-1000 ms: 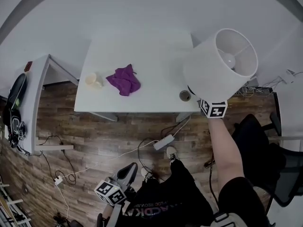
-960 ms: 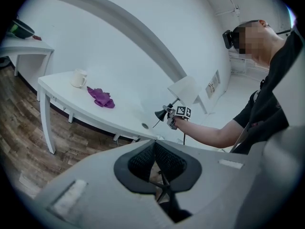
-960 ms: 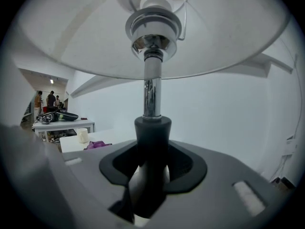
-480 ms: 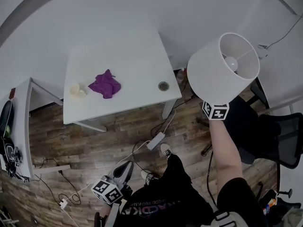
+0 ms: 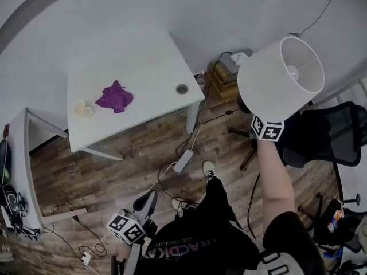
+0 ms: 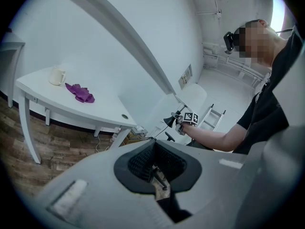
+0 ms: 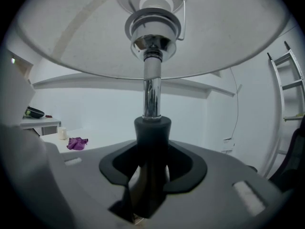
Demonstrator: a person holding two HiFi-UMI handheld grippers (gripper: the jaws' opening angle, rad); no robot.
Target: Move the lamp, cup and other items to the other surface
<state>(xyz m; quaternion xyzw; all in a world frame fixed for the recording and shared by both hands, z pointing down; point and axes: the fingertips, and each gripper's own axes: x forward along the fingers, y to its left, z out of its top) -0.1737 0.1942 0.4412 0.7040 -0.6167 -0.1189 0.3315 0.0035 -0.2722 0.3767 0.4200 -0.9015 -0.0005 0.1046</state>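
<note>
My right gripper (image 7: 151, 152) is shut on the lamp's black neck (image 7: 151, 138), just below the chrome stem (image 7: 151, 90). In the head view the lamp (image 5: 281, 78) with its white shade is held up in the air at the right, off the white table (image 5: 150, 55) and above the floor by a black chair. On the table lie a purple cloth (image 5: 114, 96), a pale cup (image 5: 80, 107) and a small dark round item (image 5: 182, 88). My left gripper (image 5: 147, 201) hangs low by the person's legs, jaws together and holding nothing (image 6: 153, 149).
A black office chair (image 5: 324, 136) stands right under the lamp. A power strip (image 5: 183, 160) and cables lie on the wood floor. Another desk (image 5: 16, 153) is at the left edge. A ladder (image 7: 293, 87) leans at the right.
The lamp has been carried right, from over the table's right corner to clear of it beside the chair. The table has slid left in view. The left gripper stays low.
</note>
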